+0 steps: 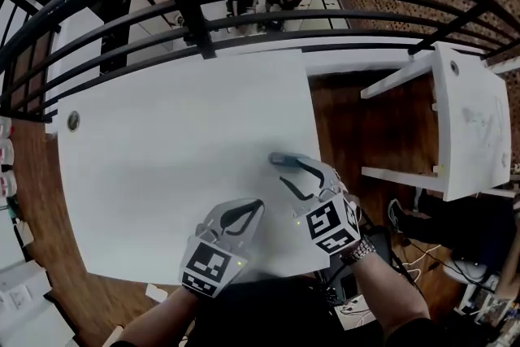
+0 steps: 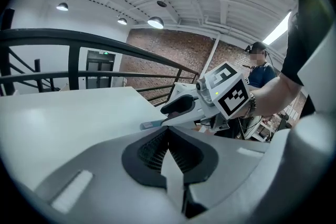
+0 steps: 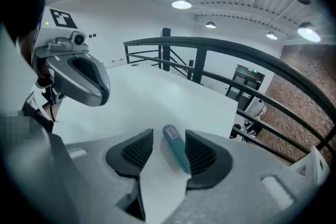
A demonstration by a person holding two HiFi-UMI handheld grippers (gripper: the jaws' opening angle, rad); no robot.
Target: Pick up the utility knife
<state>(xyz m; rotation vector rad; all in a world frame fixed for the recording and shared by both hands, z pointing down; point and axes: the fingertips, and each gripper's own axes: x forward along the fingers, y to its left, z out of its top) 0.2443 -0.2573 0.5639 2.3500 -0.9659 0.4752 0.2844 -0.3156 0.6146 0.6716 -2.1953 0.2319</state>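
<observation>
Right gripper [image 1: 284,171] straddles the knife [image 3: 176,152] on the counter [image 1: 162,142], its fingers [image 3: 137,152] spread wide.
The teal knife lies flat near the counter's right edge, between the open fingers. It sits close to one pad while the other stands clear, so nothing grips it. The left gripper [image 2: 168,131] is over the counter's near edge, just beside the right one, with its fingers together and nothing between them.

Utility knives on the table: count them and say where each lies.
1. The utility knife lies on the white table near its right edge, between the open jaws of the right hand-held gripper. No other shows.
</observation>
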